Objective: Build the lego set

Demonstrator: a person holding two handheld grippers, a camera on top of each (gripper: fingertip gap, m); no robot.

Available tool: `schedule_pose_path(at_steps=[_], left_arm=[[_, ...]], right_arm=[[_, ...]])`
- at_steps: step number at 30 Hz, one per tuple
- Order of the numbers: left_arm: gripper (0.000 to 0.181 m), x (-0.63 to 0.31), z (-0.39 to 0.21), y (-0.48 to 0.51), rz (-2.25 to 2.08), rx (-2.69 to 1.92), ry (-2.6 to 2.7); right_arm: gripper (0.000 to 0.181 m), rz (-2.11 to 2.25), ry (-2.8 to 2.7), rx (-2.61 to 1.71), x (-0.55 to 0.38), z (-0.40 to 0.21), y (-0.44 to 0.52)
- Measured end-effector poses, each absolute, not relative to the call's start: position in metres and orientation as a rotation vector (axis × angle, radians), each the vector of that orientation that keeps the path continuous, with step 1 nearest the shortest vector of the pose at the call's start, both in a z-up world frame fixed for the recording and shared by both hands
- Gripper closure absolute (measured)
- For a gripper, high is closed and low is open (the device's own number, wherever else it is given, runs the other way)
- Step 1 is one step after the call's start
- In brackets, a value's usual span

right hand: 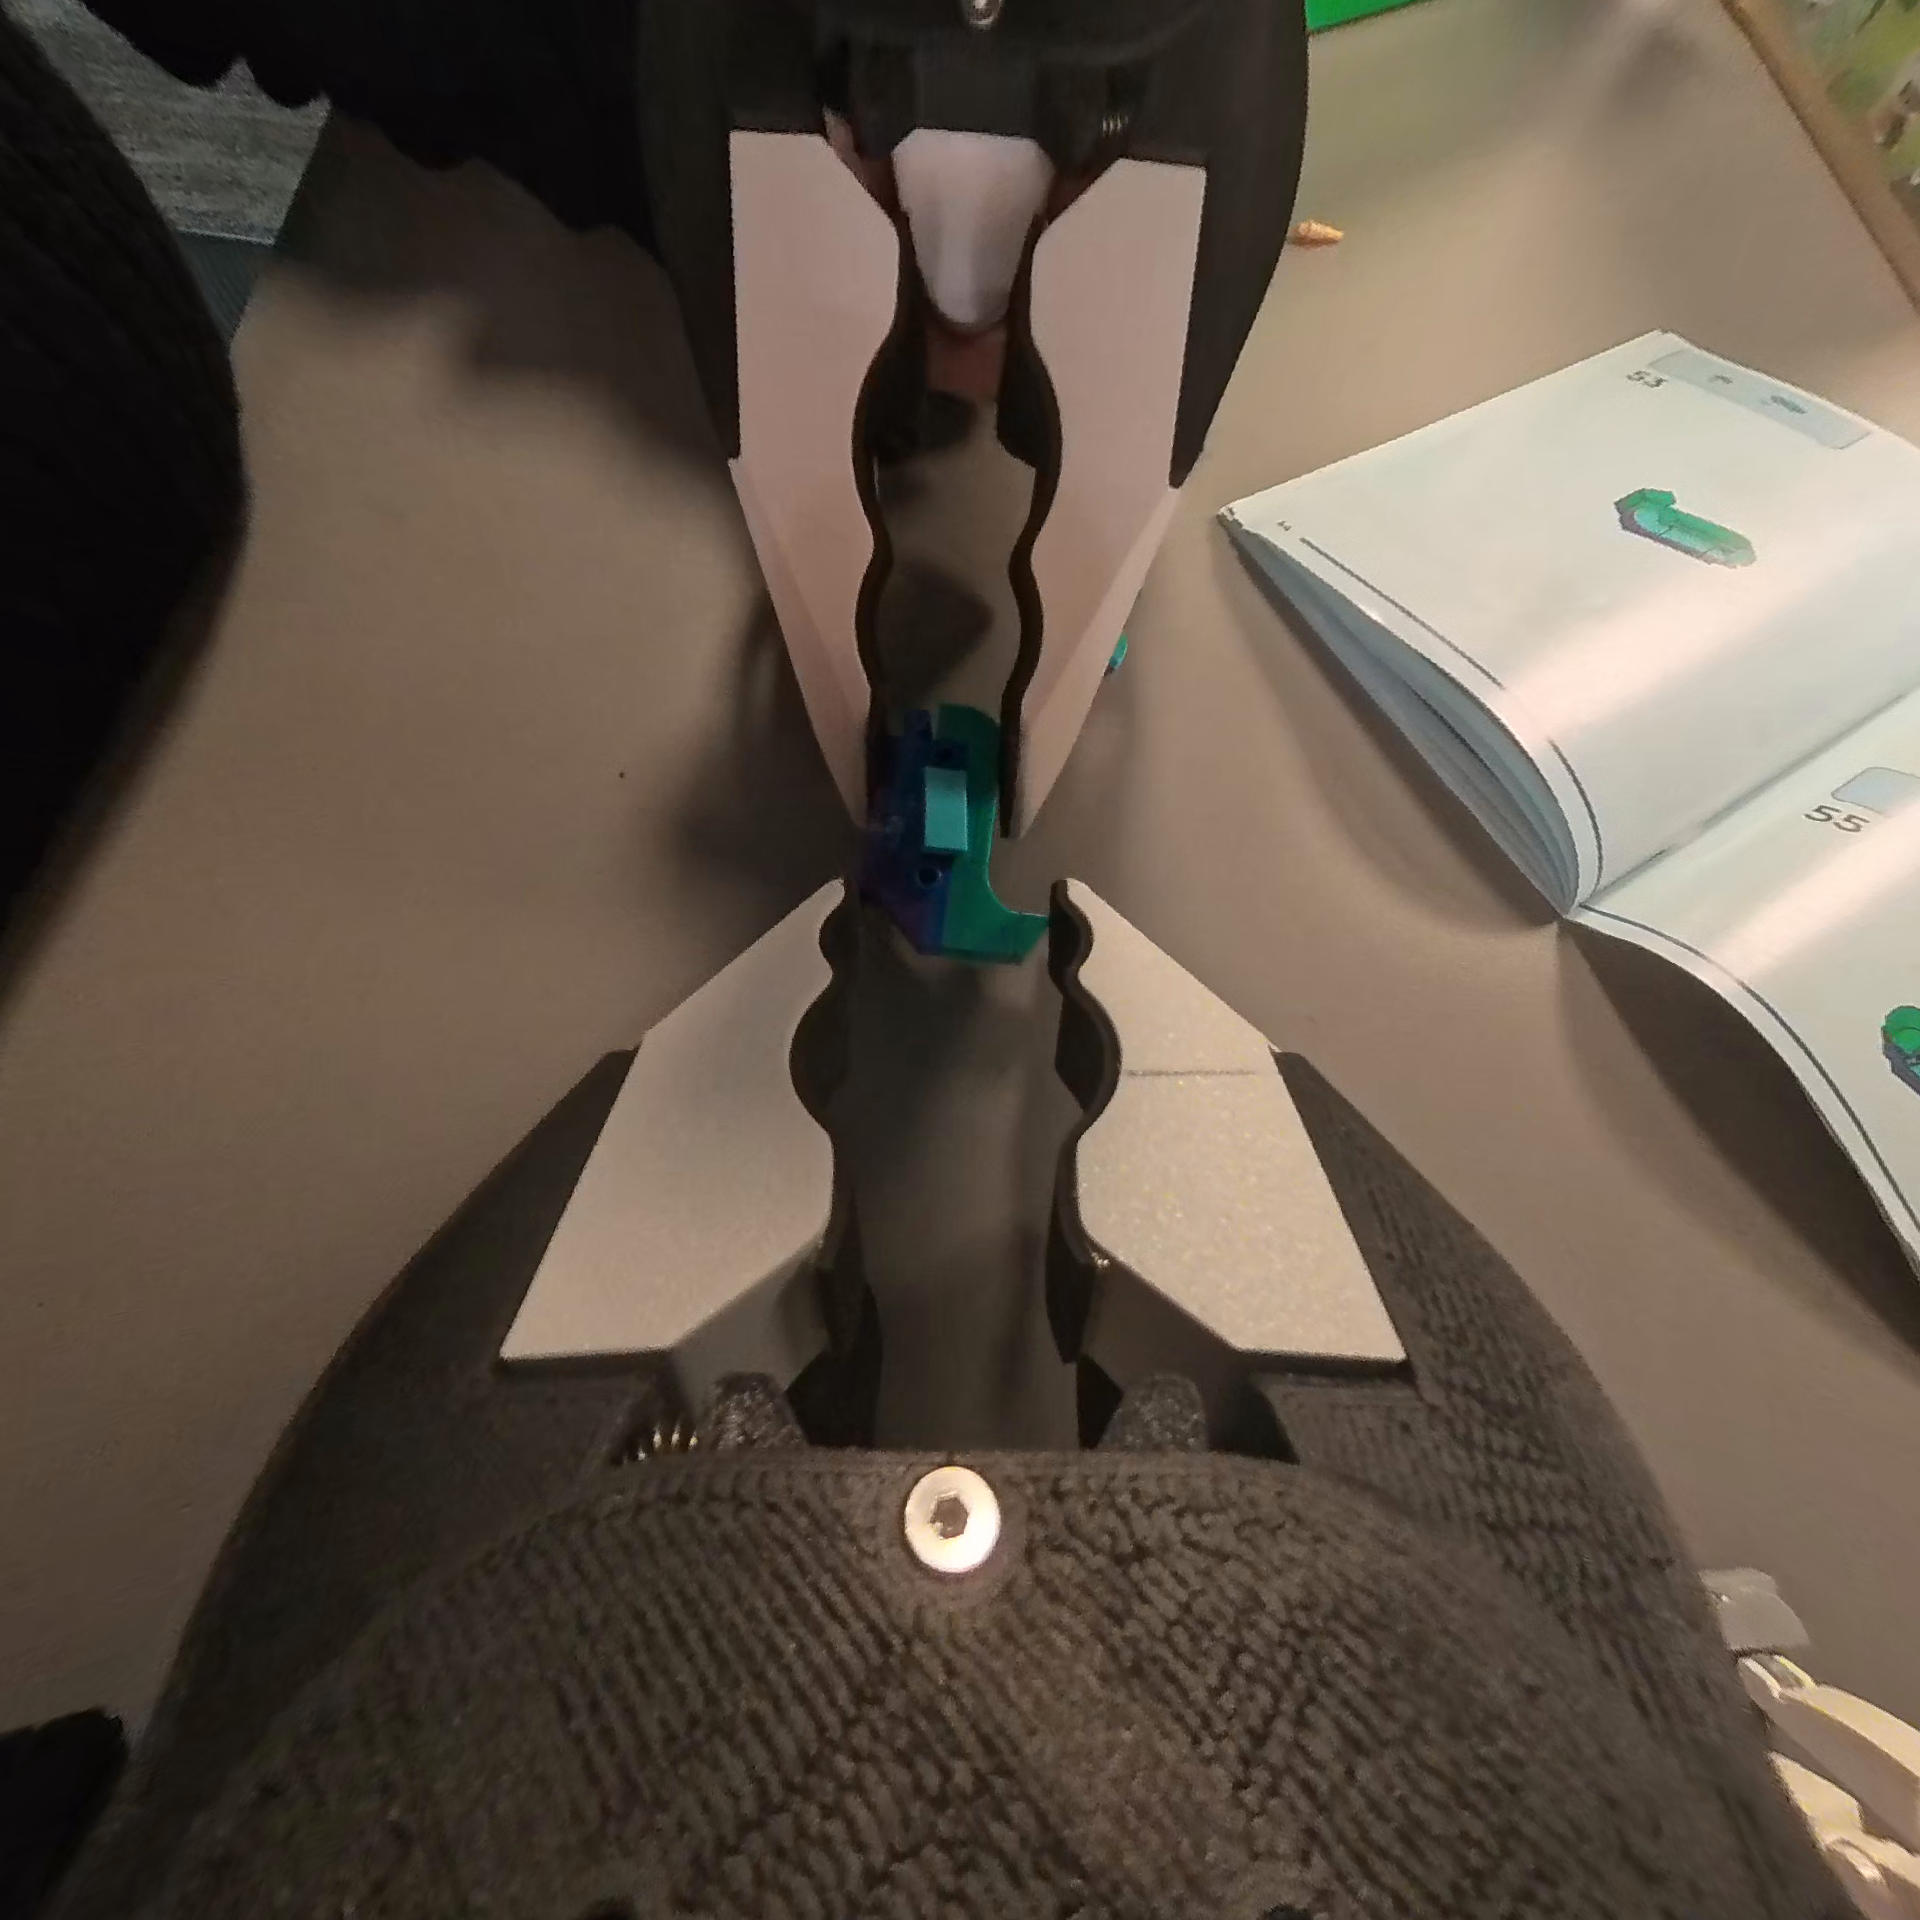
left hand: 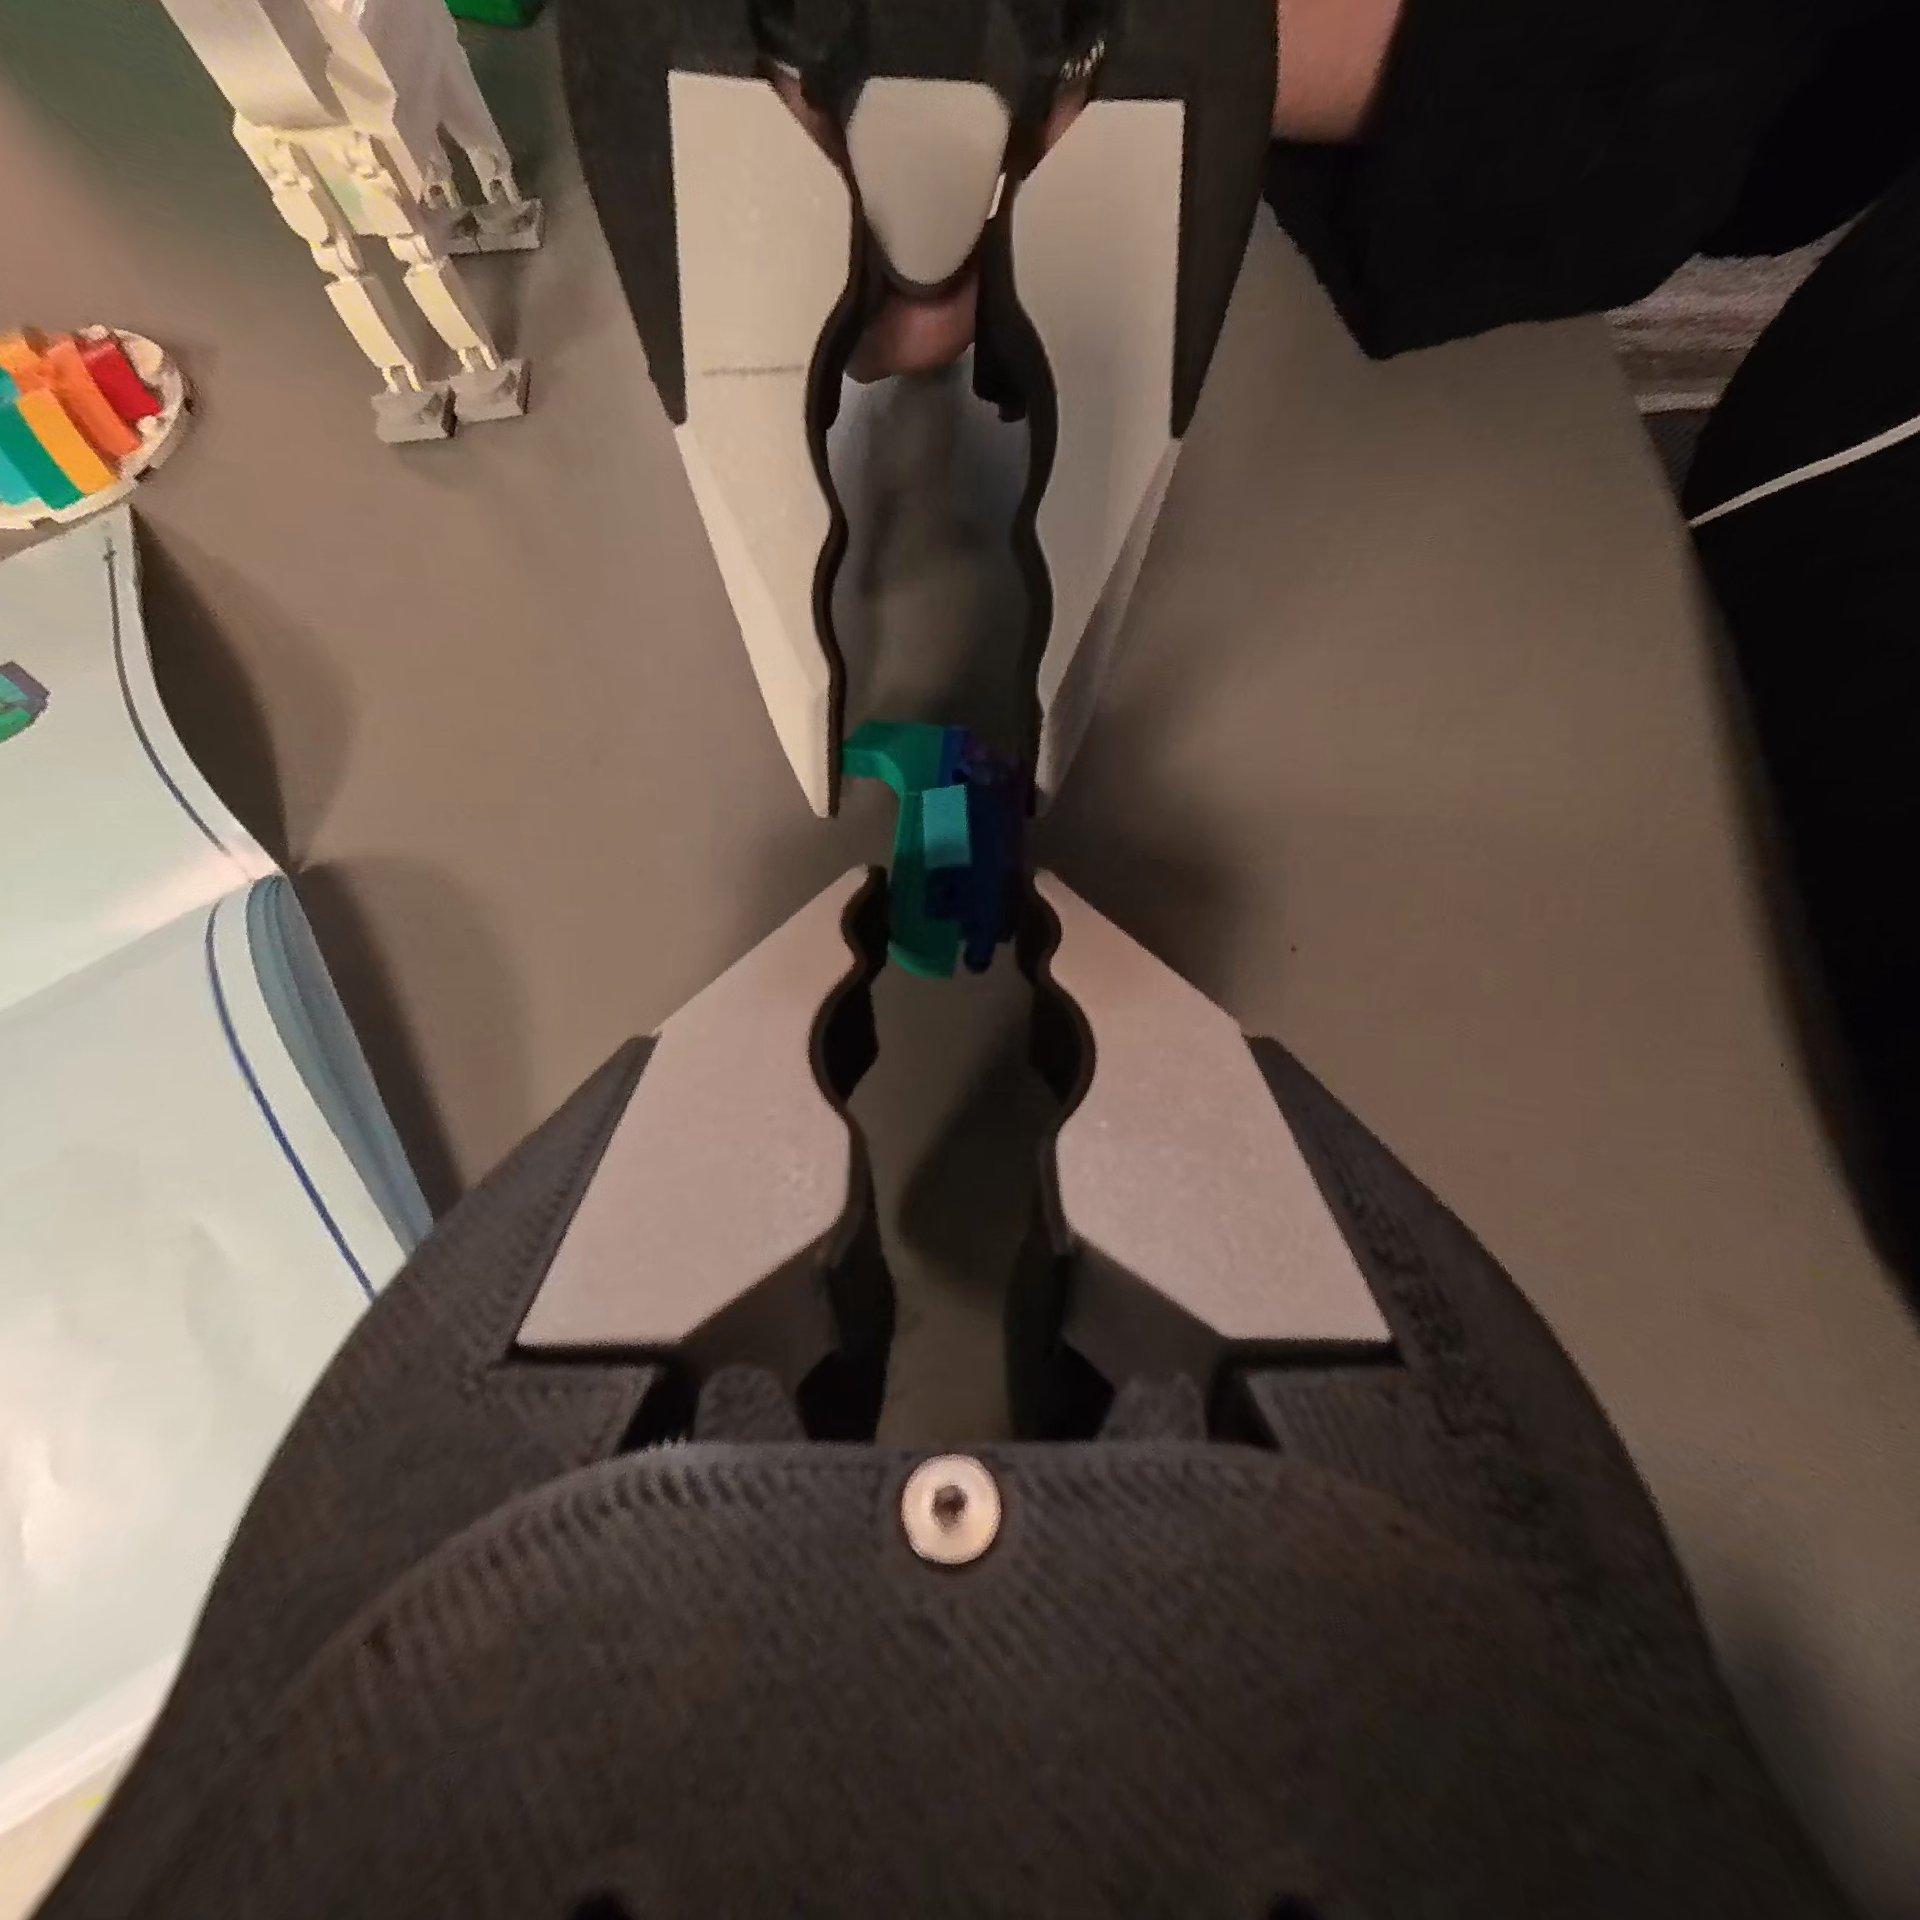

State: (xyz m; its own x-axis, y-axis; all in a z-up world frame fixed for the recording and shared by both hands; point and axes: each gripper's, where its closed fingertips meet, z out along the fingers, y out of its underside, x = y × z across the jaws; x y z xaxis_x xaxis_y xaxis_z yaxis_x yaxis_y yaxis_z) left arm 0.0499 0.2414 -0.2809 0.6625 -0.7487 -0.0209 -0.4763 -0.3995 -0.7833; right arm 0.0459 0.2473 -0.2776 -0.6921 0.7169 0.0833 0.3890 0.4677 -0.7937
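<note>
A small lego assembly (left hand: 940, 831) of green, teal and dark blue pieces hangs in the air above the grey table (left hand: 468, 675). My left gripper (left hand: 951, 894) comes from below in the left wrist view and is shut on the assembly's near end. My right gripper (left hand: 935, 805) comes from the top, tip to tip with the left, and is shut on the far end. In the right wrist view the same assembly (right hand: 945, 810) sits between my right gripper (right hand: 948, 899) at the bottom and my left gripper (right hand: 935, 816) at the top.
An open instruction booklet (right hand: 1558, 644) lies on the table, also at the left in the left wrist view (left hand: 104, 935). A white lego structure (left hand: 384, 208) and a round plate of coloured bricks (left hand: 73, 426) stand at the far left. A loose teal piece (right hand: 1117, 655) lies behind the left finger. A dark sleeve (left hand: 1558, 156) is at top right.
</note>
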Motion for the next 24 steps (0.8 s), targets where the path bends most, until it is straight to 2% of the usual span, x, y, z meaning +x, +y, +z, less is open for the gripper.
schedule_pose_path(at_steps=[6,11,14,16,24], left_arm=[[0.152,0.044,-0.276,0.241,-0.465,-2.089,0.847],[0.158,0.04,-0.271,0.238,-0.454,-2.052,0.833],[0.151,0.039,-0.273,0.239,-0.432,-2.064,0.837],[0.158,0.04,-0.273,0.239,-0.418,-2.046,0.861],[0.159,0.039,-0.273,0.239,-0.367,-2.029,0.885]], right_arm=[[0.147,1.109,-2.293,-0.923,0.045,-0.275,0.248],[0.147,1.118,-2.277,-0.924,0.044,-0.273,0.251],[0.146,1.109,-2.282,-0.913,0.045,-0.273,0.25],[0.147,1.11,-2.276,-0.909,0.044,-0.273,0.25],[0.147,1.11,-2.269,-0.901,0.044,-0.272,0.251]])
